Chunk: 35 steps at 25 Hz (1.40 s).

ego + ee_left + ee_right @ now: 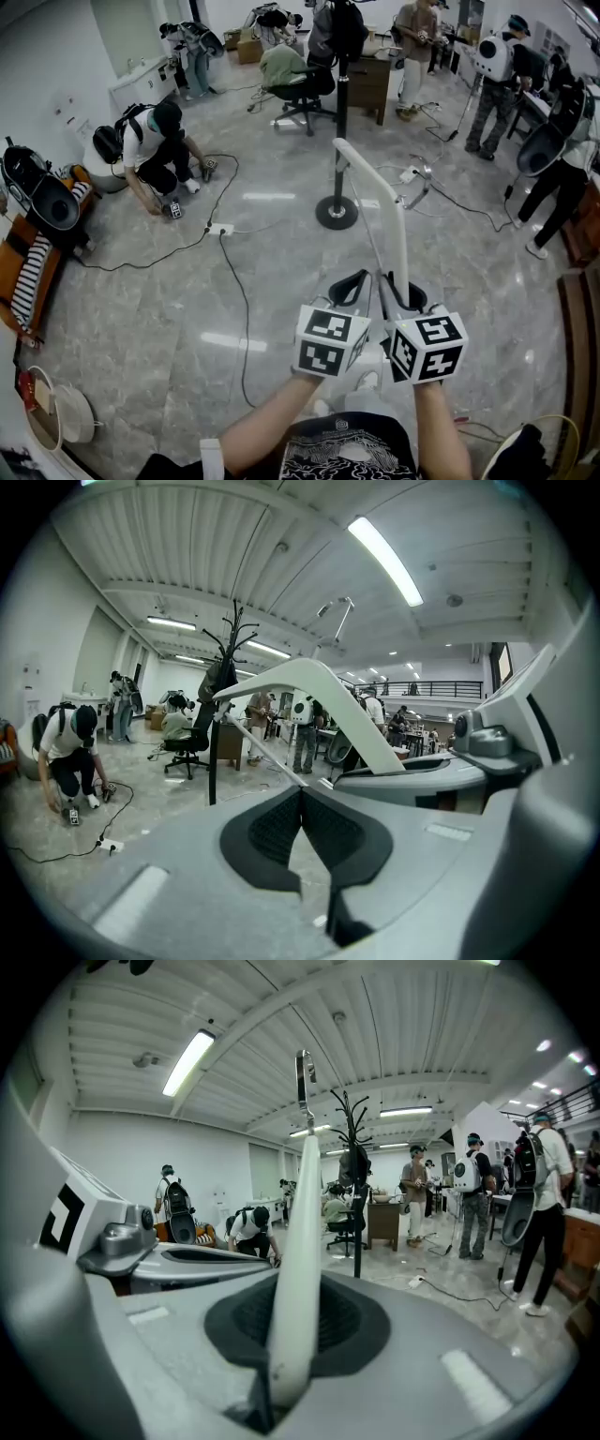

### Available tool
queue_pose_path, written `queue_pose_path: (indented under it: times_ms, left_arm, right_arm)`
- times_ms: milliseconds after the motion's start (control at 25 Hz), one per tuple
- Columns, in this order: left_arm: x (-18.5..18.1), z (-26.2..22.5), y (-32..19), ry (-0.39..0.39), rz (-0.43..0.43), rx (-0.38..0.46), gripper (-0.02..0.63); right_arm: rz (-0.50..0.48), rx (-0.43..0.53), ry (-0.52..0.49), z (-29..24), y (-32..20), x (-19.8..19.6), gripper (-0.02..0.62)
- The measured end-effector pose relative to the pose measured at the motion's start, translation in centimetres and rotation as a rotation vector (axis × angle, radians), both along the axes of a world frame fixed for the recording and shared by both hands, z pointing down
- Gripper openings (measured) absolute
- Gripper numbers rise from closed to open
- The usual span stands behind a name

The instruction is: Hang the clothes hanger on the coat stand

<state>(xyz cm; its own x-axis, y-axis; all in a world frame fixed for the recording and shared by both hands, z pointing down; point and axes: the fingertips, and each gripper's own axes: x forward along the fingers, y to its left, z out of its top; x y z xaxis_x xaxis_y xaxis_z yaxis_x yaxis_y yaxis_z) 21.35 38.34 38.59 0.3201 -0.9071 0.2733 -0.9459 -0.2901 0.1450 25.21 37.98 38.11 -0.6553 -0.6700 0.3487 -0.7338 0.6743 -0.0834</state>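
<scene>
Two hand-held grippers [349, 287] [410, 294], one hanger [399, 225], one coat stand [341, 122].

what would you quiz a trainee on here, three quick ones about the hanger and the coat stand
1. True or false: the clothes hanger already hangs on the coat stand.
2. Which gripper clamps the clothes hanger? A) left gripper B) right gripper
3. Fill in: the black office ___ stands on the floor near the coat stand.

Key: 1 false, it is held well short of the stand. 2 B. 3 chair.
</scene>
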Motion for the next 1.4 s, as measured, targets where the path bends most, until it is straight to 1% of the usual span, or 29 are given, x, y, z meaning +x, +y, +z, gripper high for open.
queue_pose_path:
  times_ms: [240, 600, 720, 1040, 1280, 1400]
  left_arm:
    - [-0.2, -0.1, -3.0, -0.023, -0.003, 0.01, 0.006]
    - [0.0, -0.6, -11.6, -0.036, -0.023, 0.021, 0.006]
    - [0.4, -0.6, -14.3, -0.025, -0.038, 0.019, 0.006]
    - [1.5, -0.4, -21.0, -0.052, -0.101, -0.009, 0.006]
    - [2.3, -0.7, -25.0, -0.087, -0.126, -0.003, 0.006]
    - [2.8, -0.5, -26.5, -0.085, -0.135, -0.008, 0.006]
  right_arm:
    - [-0.005, 0.02, 0.003, 0.1, -3.1, -0.1, 0.051]
    - [-0.043, 0.037, -0.01, -0.2, -11.9, 0.1, 0.051]
    - [-0.055, 0.039, -0.017, -0.2, -14.6, 0.6, 0.051]
    - [-0.103, 0.01, -0.027, 0.2, -21.9, 2.2, 0.051]
    - [-0.152, 0.012, -0.016, 0.4, -26.0, 2.5, 0.051]
    - [-0.165, 0.009, -0.02, 0.5, -27.4, 2.8, 0.051]
